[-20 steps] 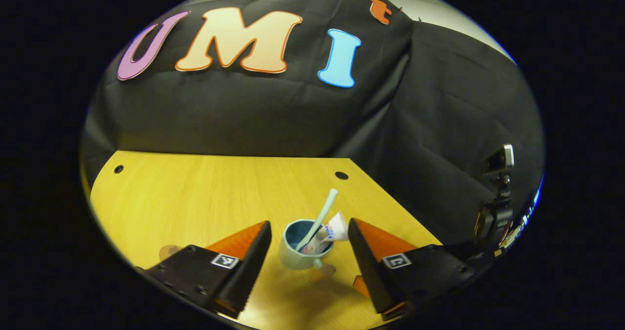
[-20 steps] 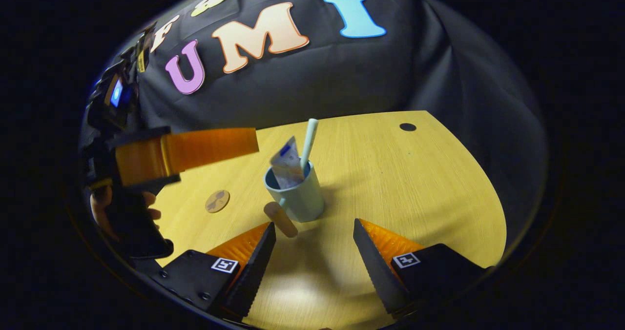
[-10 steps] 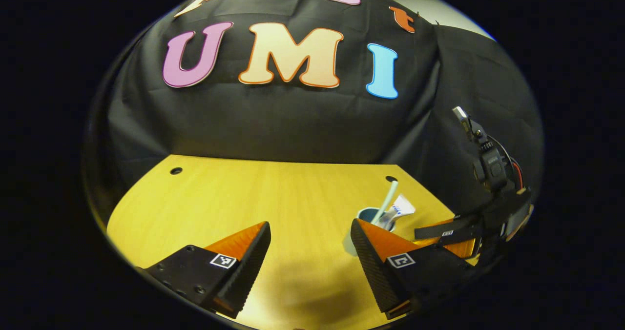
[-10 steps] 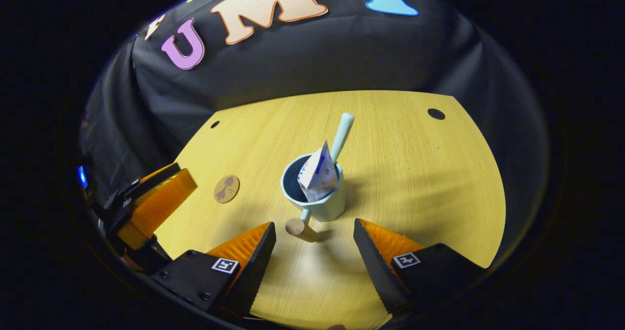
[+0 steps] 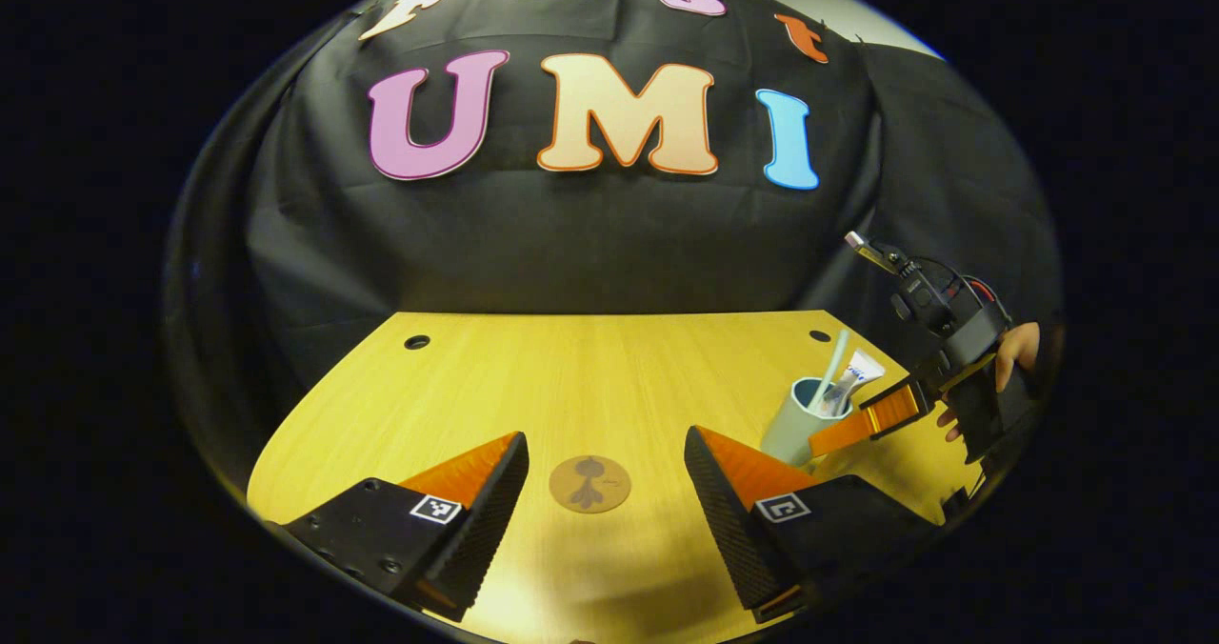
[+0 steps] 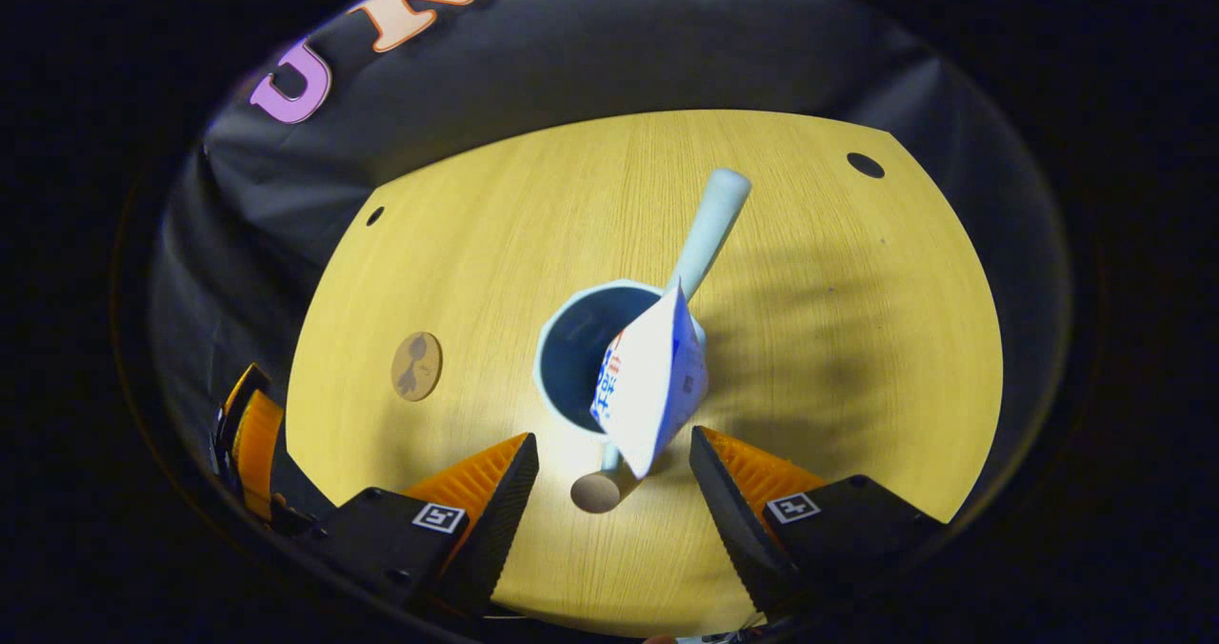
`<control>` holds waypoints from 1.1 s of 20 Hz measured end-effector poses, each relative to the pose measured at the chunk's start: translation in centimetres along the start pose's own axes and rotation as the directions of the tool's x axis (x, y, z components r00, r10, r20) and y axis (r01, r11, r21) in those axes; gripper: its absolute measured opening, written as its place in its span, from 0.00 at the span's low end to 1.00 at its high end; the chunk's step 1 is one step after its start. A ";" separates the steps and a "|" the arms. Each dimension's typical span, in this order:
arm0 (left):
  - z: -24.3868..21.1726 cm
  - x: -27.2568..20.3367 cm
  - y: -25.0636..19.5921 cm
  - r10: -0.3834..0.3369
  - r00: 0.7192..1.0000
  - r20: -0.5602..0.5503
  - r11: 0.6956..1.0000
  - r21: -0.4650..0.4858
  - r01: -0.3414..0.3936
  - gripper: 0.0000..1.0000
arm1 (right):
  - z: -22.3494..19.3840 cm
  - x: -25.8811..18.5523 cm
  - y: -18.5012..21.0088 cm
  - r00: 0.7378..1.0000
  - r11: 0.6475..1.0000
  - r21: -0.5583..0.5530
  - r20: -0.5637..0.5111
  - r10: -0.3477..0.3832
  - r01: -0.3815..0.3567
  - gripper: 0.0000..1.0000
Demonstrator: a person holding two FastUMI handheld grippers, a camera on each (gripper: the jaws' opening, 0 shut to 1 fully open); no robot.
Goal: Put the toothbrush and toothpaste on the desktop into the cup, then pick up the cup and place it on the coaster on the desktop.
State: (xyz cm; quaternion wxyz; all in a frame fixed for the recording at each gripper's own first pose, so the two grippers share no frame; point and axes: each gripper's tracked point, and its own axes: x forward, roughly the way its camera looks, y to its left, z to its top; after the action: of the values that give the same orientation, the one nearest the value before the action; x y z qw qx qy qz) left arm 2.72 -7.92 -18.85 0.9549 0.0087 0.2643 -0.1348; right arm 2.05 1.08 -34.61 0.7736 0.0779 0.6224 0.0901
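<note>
A pale blue cup (image 6: 581,358) stands on the yellow desktop (image 6: 809,358) with a light toothbrush (image 6: 709,230) and a white toothpaste tube (image 6: 652,387) leaning out of it. Its wooden-ended handle (image 6: 598,490) points toward my right gripper (image 6: 614,520), which is open just above and in front of the cup. The round brown coaster (image 6: 416,365) lies to the cup's left. In the left gripper view the coaster (image 5: 589,483) sits between the open fingers of my left gripper (image 5: 605,520), and the cup (image 5: 798,425) stands at right beside the right gripper (image 5: 871,420).
Black cloth walls close off the back and sides of the desktop. Small dark holes (image 5: 416,342) (image 5: 820,336) mark the desktop's far corners. A hand (image 5: 1009,363) holds the right gripper at the right edge of the left gripper view.
The right gripper has moved closer and lower over the cup. The left gripper has swung left, away from the cup, and now has the coaster between its fingers' line.
</note>
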 end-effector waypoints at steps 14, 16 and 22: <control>-0.4 -0.8 6.4 0.070 0.998 -0.003 0.997 -0.034 -0.071 0.95 | -1.4 1.8 -1.5 0.986 0.995 -0.084 -0.152 -0.075 0.062 0.30; -0.4 -0.8 6.5 0.067 0.998 -0.005 0.997 -0.041 -0.067 0.95 | -1.1 1.8 -1.4 0.986 0.989 -0.123 -0.135 -0.099 0.082 0.24; -0.5 -0.7 7.8 0.075 0.997 -0.008 0.996 -0.048 -0.075 0.95 | -1.4 1.7 -1.1 0.990 0.988 -0.146 -0.121 -0.077 0.059 0.26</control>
State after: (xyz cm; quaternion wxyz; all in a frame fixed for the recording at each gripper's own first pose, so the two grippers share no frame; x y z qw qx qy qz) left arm 3.90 -0.15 -19.35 0.9585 -0.0041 0.2698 -0.0925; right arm 1.10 0.46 -36.76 0.7389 -0.0046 0.6643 0.1125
